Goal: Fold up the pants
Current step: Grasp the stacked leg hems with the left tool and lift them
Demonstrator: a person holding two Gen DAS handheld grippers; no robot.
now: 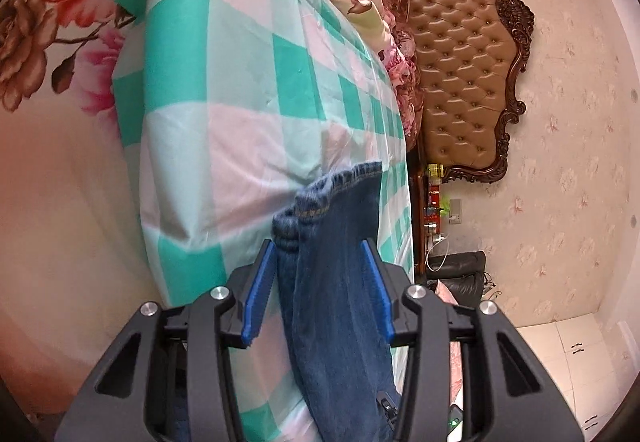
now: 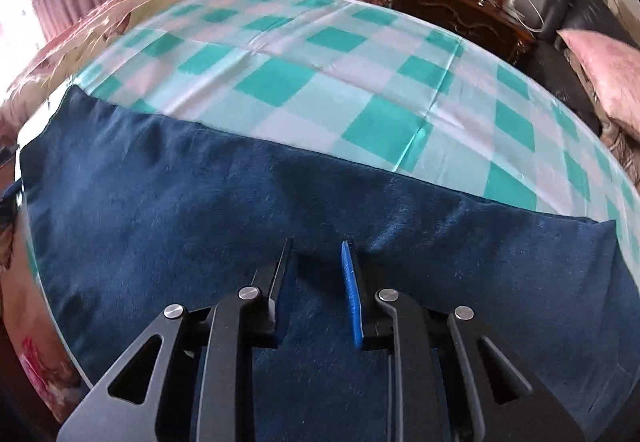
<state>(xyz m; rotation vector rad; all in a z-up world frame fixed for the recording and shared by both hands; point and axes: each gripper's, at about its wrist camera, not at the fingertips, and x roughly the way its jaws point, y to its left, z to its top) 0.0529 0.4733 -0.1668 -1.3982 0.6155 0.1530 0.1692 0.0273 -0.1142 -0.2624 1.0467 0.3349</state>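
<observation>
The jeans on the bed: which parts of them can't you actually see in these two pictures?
- Left wrist view: the jeans run under the left gripper and off the bottom edge; only the hem end shows.
- Right wrist view: the denim runs off the bottom edge, blurred, seams unreadable.
- Right gripper: whether its pads pinch cloth is hidden.

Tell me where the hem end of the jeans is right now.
In the left wrist view the hem end of the jeans lies just beyond the left tongs, low and centre, on the checked sheet, with the headboard to its right.
</observation>
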